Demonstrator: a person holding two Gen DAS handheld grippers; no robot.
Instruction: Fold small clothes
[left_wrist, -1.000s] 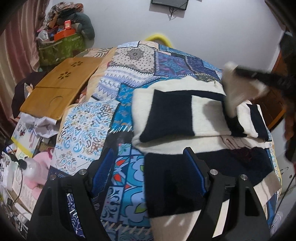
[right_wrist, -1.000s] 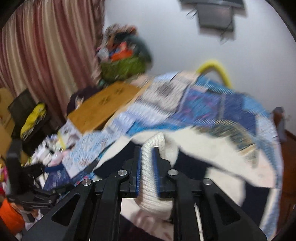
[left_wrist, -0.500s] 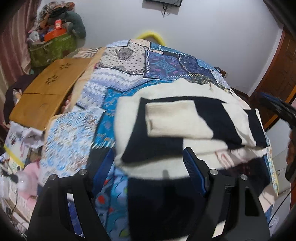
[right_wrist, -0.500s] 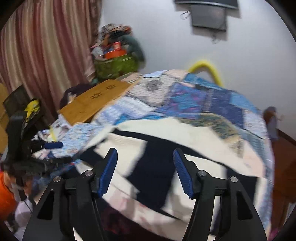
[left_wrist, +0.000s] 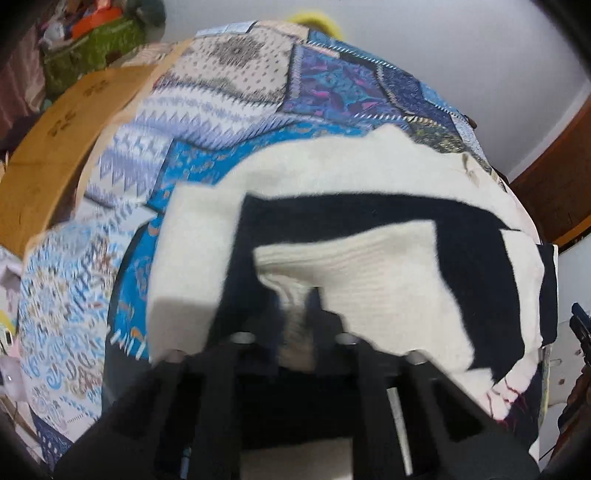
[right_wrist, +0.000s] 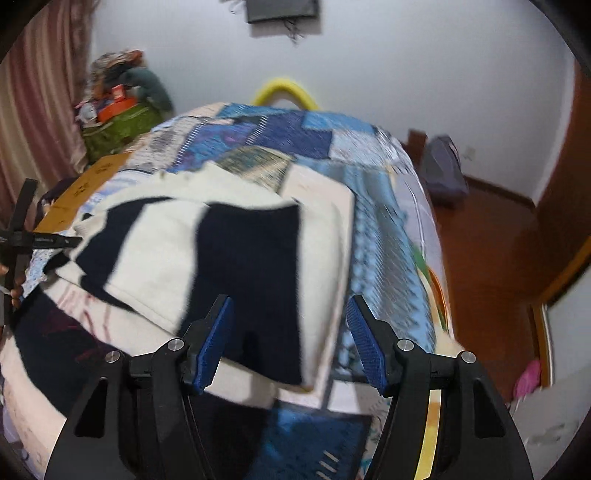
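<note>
Ribbed cream knit cuff (left_wrist: 295, 295) pinched in black left claw (left_wrist: 295, 314)

- A patchwork quilt (left_wrist: 236, 92) in blues and whites covers the bed.
- A wooden board (left_wrist: 55, 144) lies beside it.
- A green bag (right_wrist: 114, 129) sits by the curtain (right_wrist: 37, 110).
- A dark screen (right_wrist: 282, 9) hangs on the wall.

Cream & navy block sweater (left_wrist: 369, 206) lies folded on the bed, approx. centred, navy panels showing on top. Ribbed cream sleeve (left_wrist: 354, 273) is laid across its middle, near end bunched & lifted slightly.
</note>
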